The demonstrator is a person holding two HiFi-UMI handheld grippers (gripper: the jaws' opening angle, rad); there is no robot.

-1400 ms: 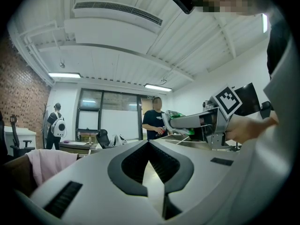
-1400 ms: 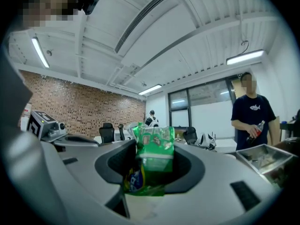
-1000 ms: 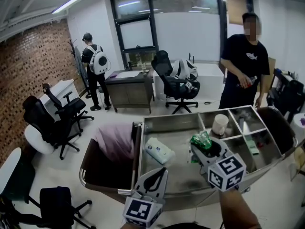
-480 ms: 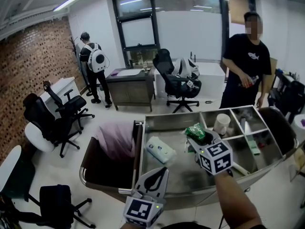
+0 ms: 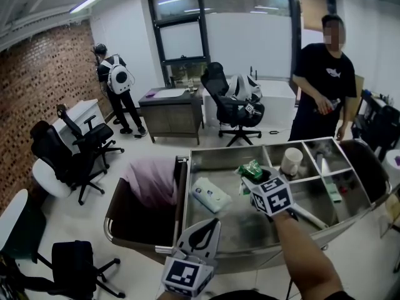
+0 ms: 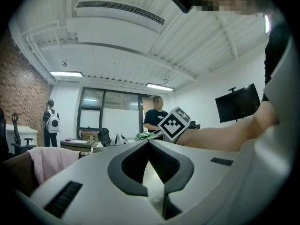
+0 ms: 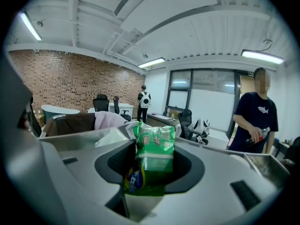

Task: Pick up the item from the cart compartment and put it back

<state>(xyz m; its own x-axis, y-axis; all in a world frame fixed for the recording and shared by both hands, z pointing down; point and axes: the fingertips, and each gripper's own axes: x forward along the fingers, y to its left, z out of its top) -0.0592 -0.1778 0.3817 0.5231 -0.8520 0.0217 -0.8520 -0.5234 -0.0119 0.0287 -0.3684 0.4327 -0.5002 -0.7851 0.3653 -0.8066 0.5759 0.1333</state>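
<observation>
A: Holding anything, that right gripper [image 5: 254, 176]?

B: Yes. Its jaws clamp a green packet [image 7: 154, 146], up over the cart's [image 5: 215, 157] big compartment [image 5: 232, 225].

A: And the left gripper [image 6: 149, 145]?

B: Jaws together, nothing between them, low by the cart's near rim. A white pack [image 5: 209, 196] lies in that same compartment.

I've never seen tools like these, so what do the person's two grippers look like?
Both the left gripper and right gripper are pale grey shells with black ribbed pads lining the jaws. Each carries a white cube printed with black square markers. The right forearm is bare.
</observation>
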